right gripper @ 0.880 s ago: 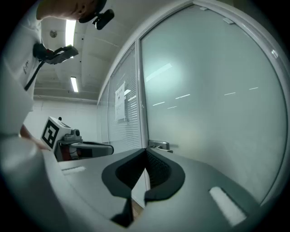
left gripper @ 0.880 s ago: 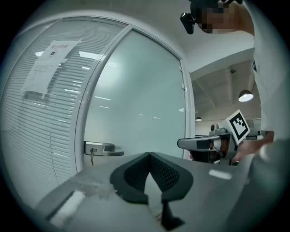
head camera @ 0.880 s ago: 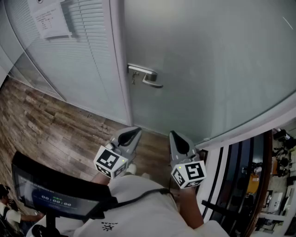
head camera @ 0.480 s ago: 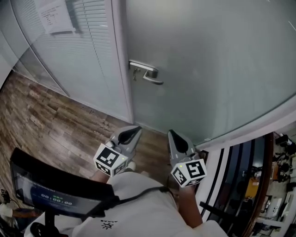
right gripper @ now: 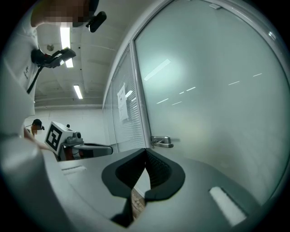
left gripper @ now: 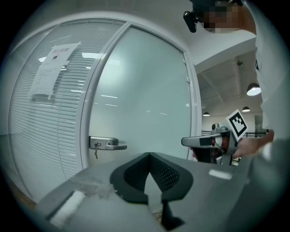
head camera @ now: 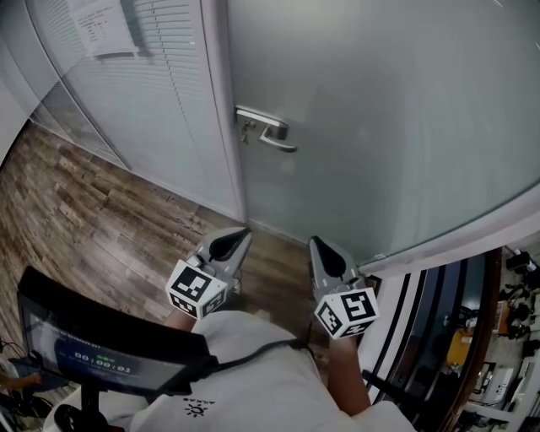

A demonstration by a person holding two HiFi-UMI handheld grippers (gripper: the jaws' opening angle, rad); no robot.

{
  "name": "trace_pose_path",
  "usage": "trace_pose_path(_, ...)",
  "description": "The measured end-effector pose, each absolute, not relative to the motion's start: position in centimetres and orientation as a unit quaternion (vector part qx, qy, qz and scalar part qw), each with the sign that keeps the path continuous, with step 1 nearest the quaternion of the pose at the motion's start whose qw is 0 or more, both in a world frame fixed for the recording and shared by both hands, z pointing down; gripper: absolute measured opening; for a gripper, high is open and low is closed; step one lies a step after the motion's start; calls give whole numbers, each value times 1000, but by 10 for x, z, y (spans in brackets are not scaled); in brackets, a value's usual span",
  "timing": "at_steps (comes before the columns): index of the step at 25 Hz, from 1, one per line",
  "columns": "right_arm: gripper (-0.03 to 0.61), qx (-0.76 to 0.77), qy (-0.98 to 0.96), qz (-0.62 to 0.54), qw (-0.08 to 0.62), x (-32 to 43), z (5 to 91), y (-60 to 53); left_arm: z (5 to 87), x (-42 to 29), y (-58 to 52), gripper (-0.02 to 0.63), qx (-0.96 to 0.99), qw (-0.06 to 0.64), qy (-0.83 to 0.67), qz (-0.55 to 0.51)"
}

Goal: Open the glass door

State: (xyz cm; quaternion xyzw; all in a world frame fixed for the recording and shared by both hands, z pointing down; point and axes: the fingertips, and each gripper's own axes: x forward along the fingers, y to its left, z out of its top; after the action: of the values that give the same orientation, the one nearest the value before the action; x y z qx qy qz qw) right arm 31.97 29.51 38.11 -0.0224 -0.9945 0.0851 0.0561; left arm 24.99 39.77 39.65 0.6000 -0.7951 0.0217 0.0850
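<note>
A frosted glass door (head camera: pixel 380 110) stands shut ahead of me, with a silver lever handle (head camera: pixel 268 131) and a key hanging under it at its left edge. The handle (left gripper: pixel 108 144) shows left of centre in the left gripper view, and small and far as the handle (right gripper: pixel 162 141) in the right gripper view. My left gripper (head camera: pixel 238 237) and right gripper (head camera: pixel 316 246) are held side by side low in front of the person's body, well short of the door. Both have their jaws closed together with nothing between them.
A white door frame post (head camera: pixel 221 110) separates the door from a glazed panel with blinds (head camera: pixel 160 93) bearing a paper notice (head camera: pixel 105 25). Wood-look floor (head camera: pixel 93 219) lies at left. A dark screen (head camera: pixel 84 354) sits at the person's chest. Office furniture (head camera: pixel 498 337) shows at right.
The head view has shifted slightly, so the door handle sits a little lower. Both grippers stay side by side in nearly the same place, still shut.
</note>
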Motion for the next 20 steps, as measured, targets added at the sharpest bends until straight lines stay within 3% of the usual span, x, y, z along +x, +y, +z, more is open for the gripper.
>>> trace_pose_path(9, 8, -10, -995, 84, 59, 301, 384, 289, 389, 224, 392, 5, 606, 75, -792, 26)
trace_pose_path(20, 8, 36, -995, 74, 61, 218, 374, 292, 390, 146, 381, 5, 658, 77, -748, 25)
